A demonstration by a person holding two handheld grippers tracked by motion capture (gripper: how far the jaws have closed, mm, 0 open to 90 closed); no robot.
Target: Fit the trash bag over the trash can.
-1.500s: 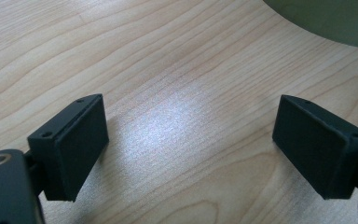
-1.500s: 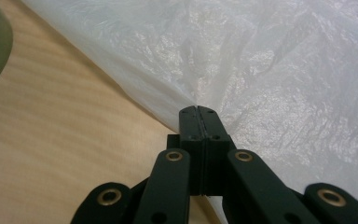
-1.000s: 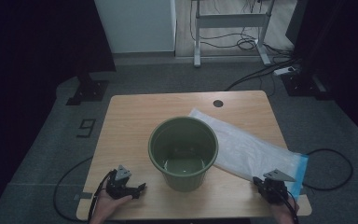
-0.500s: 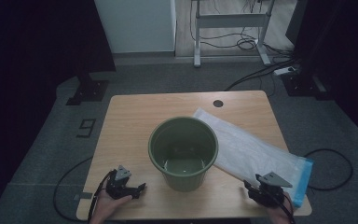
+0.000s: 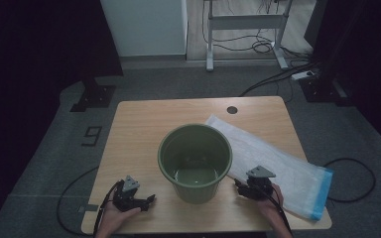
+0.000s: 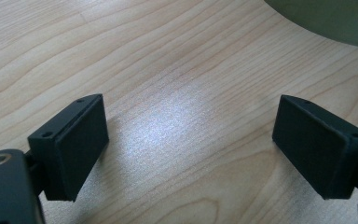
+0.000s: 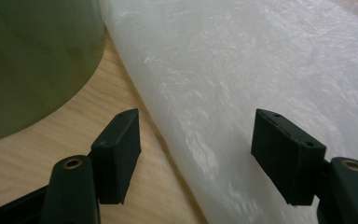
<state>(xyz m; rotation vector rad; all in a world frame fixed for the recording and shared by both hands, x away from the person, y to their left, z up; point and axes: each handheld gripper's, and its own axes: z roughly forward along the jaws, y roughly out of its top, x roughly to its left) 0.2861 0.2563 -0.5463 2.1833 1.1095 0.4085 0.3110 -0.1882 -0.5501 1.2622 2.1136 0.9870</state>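
High view: my left gripper [image 5: 146, 201] sits at lower left of the frame on the wooden table [image 5: 139, 129]; my right gripper [image 5: 240, 188] sits lower centre-right, just beside the green bucket [image 5: 195, 161] and at the near edge of the white plastic bag [image 5: 278, 166].
Left gripper view: jaws stand wide apart over bare wood, nothing between them; the bucket's wall shows at upper right.
Right gripper view: jaws apart, straddling the bag's long edge without pressing on it; the bucket fills the upper left.
Bag: lies flat, running from behind the bucket to lower right, its blue end over the table edge.
Change: my right gripper was further right, by the bag's blue end; its jaws have just been opening. My left gripper is unmoved.
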